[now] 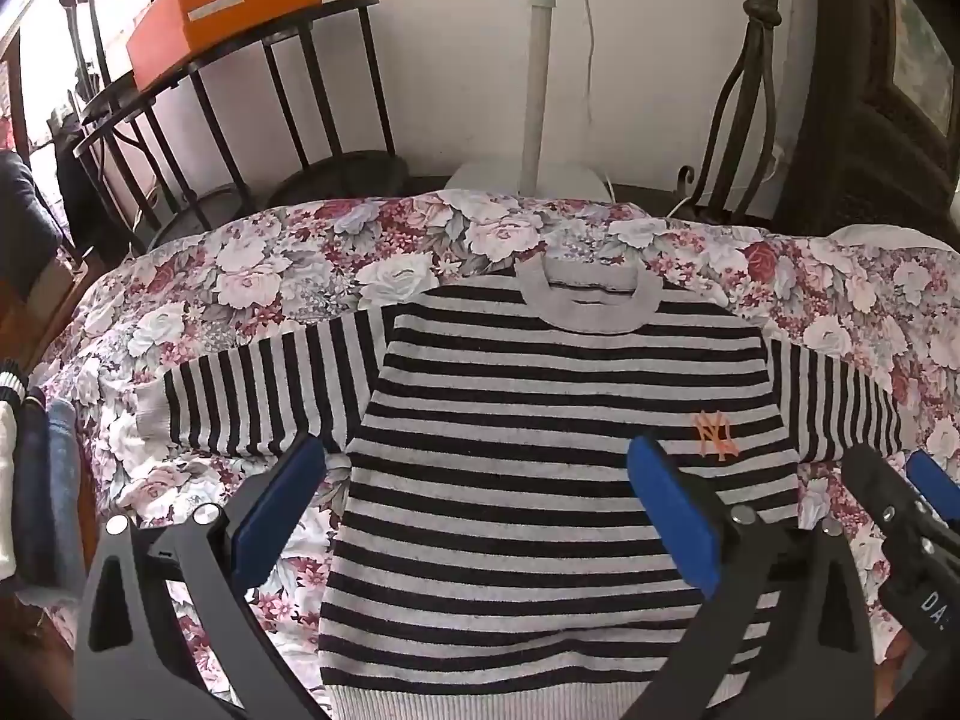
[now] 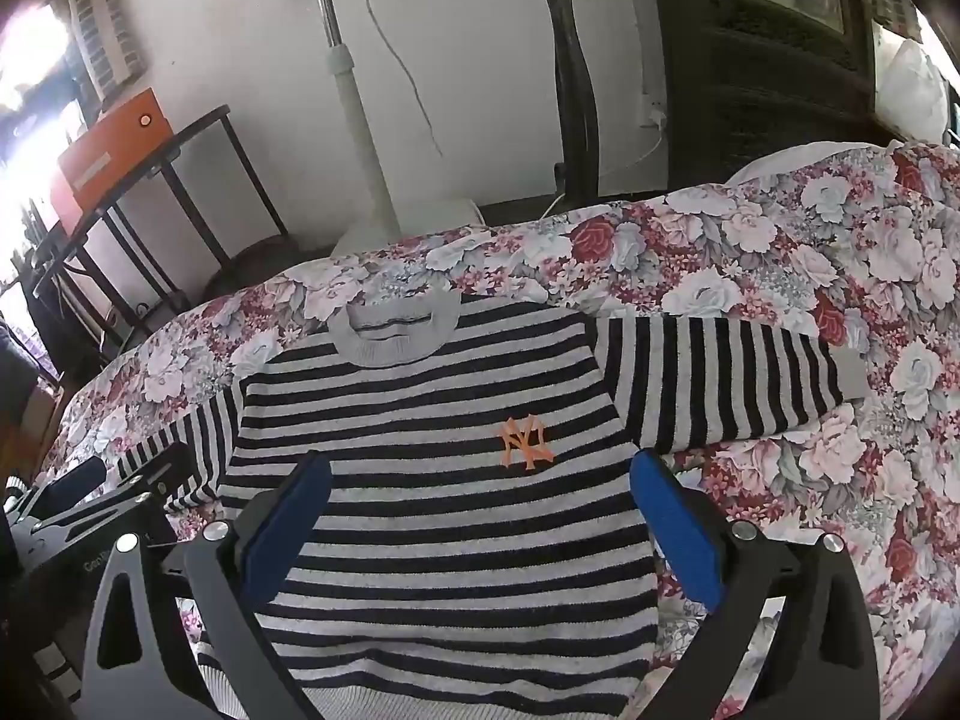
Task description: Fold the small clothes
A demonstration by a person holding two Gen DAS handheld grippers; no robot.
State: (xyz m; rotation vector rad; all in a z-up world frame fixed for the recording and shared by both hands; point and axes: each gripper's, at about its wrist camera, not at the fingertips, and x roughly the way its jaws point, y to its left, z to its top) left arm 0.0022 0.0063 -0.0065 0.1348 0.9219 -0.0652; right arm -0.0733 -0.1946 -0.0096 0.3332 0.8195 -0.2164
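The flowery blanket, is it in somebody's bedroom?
Probably a bedroom at home: the flowery blanket covers what looks like a bed, a carved bedpost stands behind, and a striped sweater lies spread for folding.

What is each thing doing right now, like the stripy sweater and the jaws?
Striped sweater: spread flat, front up, sleeves out, unfolded.
Left gripper: jaws wide open, holding nothing.
Right gripper: jaws wide open, holding nothing.
Floral cover: spread under the sweater.
Orange box: closed, on the black rack.

Lit by soft, even daylight; blown out white at the window [image 2: 30,54] on the upper left. Bent by heavy fisheye curvature, with dark vignetted corners. Mostly sharp at center, slightly smeared toward the edges; shadows faint.
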